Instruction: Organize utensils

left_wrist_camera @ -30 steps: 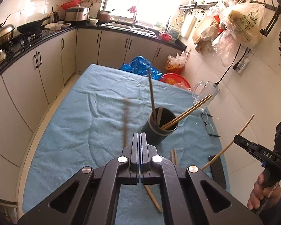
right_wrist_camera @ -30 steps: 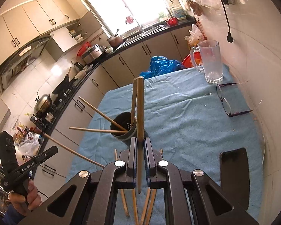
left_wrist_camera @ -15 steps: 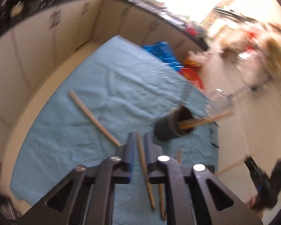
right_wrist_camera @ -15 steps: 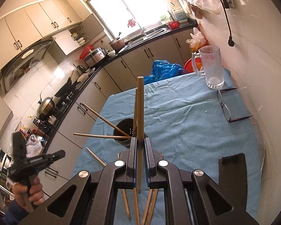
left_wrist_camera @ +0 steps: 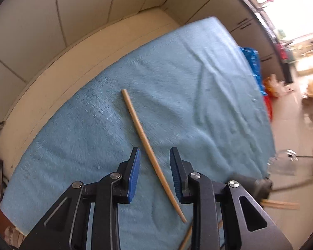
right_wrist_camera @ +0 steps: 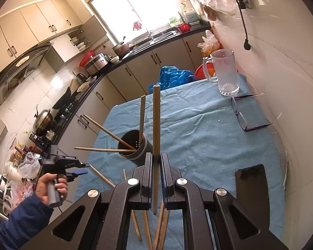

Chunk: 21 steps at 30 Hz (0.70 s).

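Note:
My left gripper (left_wrist_camera: 154, 162) points steeply down at the blue cloth (left_wrist_camera: 198, 83). Its jaws are opening, and a lone wooden chopstick (left_wrist_camera: 143, 135) lies flat between the blue pads (left_wrist_camera: 134, 175) without touching them. The right wrist view shows that left gripper (right_wrist_camera: 79, 169) low at the table's left edge, in a person's hand. My right gripper (right_wrist_camera: 155, 162) is shut on an upright chopstick (right_wrist_camera: 156, 120), just in front of the dark round holder (right_wrist_camera: 139, 149), which has three chopsticks leaning in it. Several loose chopsticks (right_wrist_camera: 135, 223) lie on the cloth under the right gripper.
A glass mug (right_wrist_camera: 225, 75), a pair of glasses (right_wrist_camera: 246, 116) and a black phone (right_wrist_camera: 251, 185) sit along the table's right side by the white wall. Kitchen cabinets (left_wrist_camera: 83, 10) and floor run along the table's left edge. A blue bag (right_wrist_camera: 173, 77) sits beyond the far end.
The left gripper swung down and away from the holder toward the table's left side, and its jaws parted from shut. A chopstick now lies on the cloth between them. The right gripper stayed put.

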Tool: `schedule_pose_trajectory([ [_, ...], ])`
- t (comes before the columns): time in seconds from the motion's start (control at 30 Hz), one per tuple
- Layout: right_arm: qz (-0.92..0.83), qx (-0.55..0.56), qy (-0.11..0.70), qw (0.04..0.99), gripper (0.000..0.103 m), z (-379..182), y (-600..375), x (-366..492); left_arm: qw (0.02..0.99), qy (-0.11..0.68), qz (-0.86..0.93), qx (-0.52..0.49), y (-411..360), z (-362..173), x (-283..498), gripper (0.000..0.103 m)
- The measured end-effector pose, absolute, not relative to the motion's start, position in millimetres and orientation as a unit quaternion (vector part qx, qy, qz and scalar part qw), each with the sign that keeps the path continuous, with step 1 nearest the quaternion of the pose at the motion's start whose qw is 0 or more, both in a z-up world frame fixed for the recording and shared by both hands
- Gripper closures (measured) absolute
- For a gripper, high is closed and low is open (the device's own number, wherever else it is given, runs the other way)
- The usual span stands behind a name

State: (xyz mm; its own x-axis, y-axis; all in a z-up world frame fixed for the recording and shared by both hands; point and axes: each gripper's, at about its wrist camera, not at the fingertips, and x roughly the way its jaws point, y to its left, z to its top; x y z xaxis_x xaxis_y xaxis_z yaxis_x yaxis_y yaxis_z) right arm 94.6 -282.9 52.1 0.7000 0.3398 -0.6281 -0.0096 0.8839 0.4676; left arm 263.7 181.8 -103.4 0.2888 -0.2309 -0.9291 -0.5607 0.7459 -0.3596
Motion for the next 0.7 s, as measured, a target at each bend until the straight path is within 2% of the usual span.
schedule_pose_trajectory([
  [0.23,0.071,0.230,0.374,0.896,0.095,52.1,-290.4,88.9,0.734,0.599,0.135,-0.292,172.8,-118.8,288.0,0.077],
  [0.27,0.069,0.231,0.374,0.895,0.095,51.7,-291.7,88.2,0.739,0.598,0.136,-0.278,169.7,-119.0,290.0,0.091],
  [0.33,0.065,0.233,0.375,0.895,0.095,51.7,-293.2,87.0,0.744,0.598,0.132,-0.268,166.6,-121.8,291.9,0.096],
  [0.53,0.065,0.233,0.376,0.895,0.095,52.6,-294.6,87.3,0.772,0.574,0.096,-0.258,151.0,-121.0,264.4,0.098],
  [0.7,0.079,0.231,0.376,0.894,0.095,53.2,-290.6,93.5,0.807,0.536,0.060,-0.241,137.7,-97.1,227.6,0.098],
])
